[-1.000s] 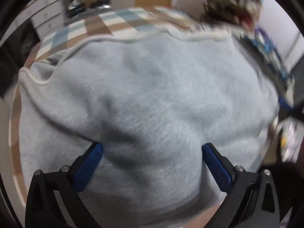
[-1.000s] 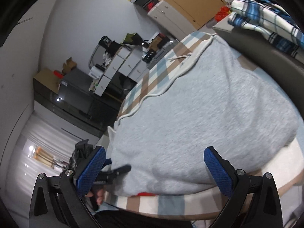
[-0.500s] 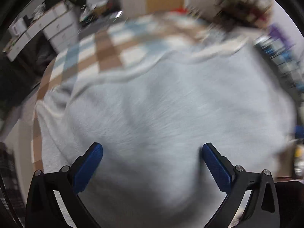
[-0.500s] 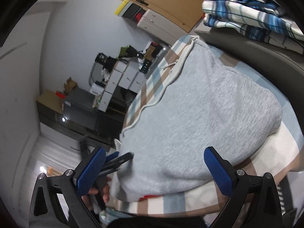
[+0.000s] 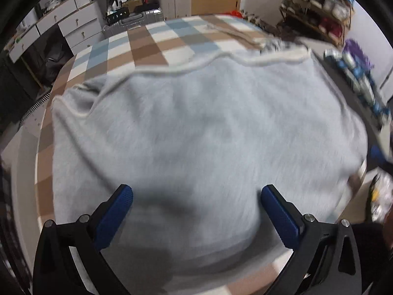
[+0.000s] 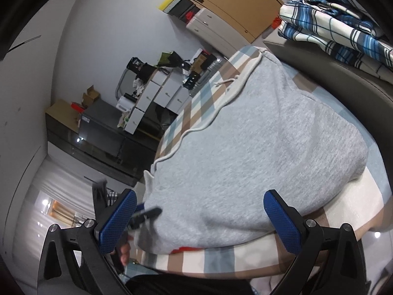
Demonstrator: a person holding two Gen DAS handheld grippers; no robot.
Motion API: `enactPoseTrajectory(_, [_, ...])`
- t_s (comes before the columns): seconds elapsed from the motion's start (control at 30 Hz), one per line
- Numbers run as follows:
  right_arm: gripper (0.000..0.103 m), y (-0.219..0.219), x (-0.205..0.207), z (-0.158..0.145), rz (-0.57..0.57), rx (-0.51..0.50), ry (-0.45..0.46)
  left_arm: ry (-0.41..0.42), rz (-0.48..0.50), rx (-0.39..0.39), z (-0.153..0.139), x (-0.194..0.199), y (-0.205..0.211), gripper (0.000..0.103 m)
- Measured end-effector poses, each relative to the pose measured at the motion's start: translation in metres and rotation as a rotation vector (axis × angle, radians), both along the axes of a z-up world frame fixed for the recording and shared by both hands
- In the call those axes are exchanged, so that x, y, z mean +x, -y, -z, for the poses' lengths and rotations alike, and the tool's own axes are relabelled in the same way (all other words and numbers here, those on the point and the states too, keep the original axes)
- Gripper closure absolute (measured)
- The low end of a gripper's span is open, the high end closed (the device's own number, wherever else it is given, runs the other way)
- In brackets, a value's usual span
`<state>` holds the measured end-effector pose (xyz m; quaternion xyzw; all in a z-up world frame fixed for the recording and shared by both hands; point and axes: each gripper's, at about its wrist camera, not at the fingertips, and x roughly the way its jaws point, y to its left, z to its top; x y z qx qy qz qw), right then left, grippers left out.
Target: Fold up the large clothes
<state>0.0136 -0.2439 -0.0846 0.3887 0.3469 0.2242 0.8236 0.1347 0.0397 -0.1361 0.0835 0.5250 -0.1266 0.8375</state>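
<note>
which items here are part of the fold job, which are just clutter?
Job:
grey garment, spread flat
checked cloth it lies on
left gripper, open above it
right gripper, open near its edge

Clutter:
blue plaid fabric pile
white drawer units
shelf rack
silver suitcase

Both grippers, left gripper (image 5: 196,198) and right gripper (image 6: 200,202), share one build: black angular frames with silver screw heads at the joints, and blue cross-hatched textured pads (image 6: 118,218) lining the two fingers.
</note>
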Motion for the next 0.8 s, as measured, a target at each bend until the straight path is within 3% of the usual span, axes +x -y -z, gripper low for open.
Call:
enactPoseTrajectory(0.1, [0.0,-0.001,0.002,0.002,-0.006,0.007,-0.012,-0.049,-0.029,-0.066,0.029,0.0,-0.013,0.001])
enactPoseTrajectory(0.17, [0.0,-0.001,0.002,0.003,-0.003,0.015,-0.016,-0.026,-0.059,-0.123,0.034,0.0,-0.019,0.001])
enactPoseTrajectory(0.23, [0.0,0.003,0.0,0.003,0.016,0.015,-0.011,-0.004,-0.059,-0.088,0.035,-0.002,-0.012,0.001])
enactPoseTrajectory(0.33, [0.0,0.012,-0.007,0.008,0.035,0.065,-0.028,-0.023,-0.082,-0.11,0.022,-0.001,-0.012,0.001])
enactPoseTrajectory(0.4, [0.0,0.019,-0.015,0.016,0.041,0.148,-0.053,0.0,-0.065,-0.146,0.009,-0.005,-0.011,0.001])
enactPoseTrajectory(0.47, [0.0,0.025,-0.019,0.019,0.05,0.182,-0.065,0.045,-0.02,-0.131,-0.004,-0.014,-0.006,0.001])
enactPoseTrajectory(0.6, [0.0,0.027,-0.017,0.026,0.093,0.146,-0.131,0.116,0.042,-0.047,-0.012,-0.022,0.005,0.001])
enactPoseTrajectory(0.8, [0.0,0.029,0.009,0.044,0.113,0.069,-0.271,0.098,0.044,-0.099,-0.002,-0.012,0.001,0.001])
